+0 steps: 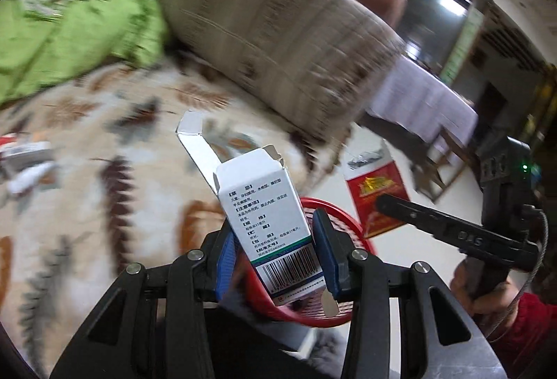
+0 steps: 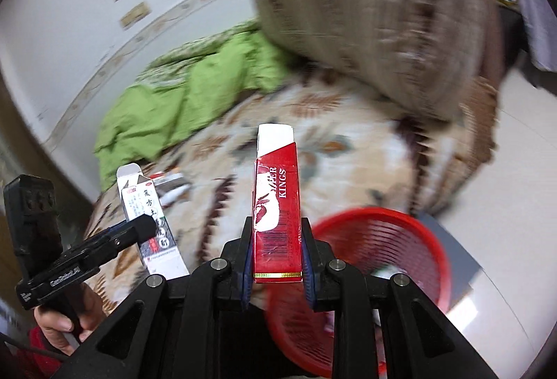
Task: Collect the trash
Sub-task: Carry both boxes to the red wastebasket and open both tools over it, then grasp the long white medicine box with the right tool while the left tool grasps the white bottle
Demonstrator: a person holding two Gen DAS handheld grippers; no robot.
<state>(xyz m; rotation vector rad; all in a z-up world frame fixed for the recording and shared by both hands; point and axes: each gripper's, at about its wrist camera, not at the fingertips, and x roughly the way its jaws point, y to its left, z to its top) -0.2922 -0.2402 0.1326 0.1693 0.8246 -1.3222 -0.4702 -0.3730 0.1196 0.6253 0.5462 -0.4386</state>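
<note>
In the left wrist view, my left gripper (image 1: pixel 275 229) is shut on a white medicine box (image 1: pixel 264 205) with a barcode and an open top flap. A red mesh basket (image 1: pixel 353 226) sits just below and behind the box. At the right, my right gripper (image 1: pixel 386 205) holds a red cigarette pack (image 1: pixel 377 184). In the right wrist view, my right gripper (image 2: pixel 277 226) is shut on that red cigarette pack (image 2: pixel 276 205), held upright. The red basket (image 2: pixel 430 233) lies low and to the right. At the left, my left gripper (image 2: pixel 146 226) carries the white box (image 2: pixel 153 233).
Under both grippers is a bed with a leaf-patterned blanket (image 1: pixel 104 205). A green quilt (image 1: pixel 87 31) and a beige pillow (image 1: pixel 278 48) lie further back. More small packets (image 1: pixel 28 152) lie on the blanket. The basket stands on pale floor tiles (image 2: pixel 522 135). A hand (image 2: pixel 62 320) grips the left tool.
</note>
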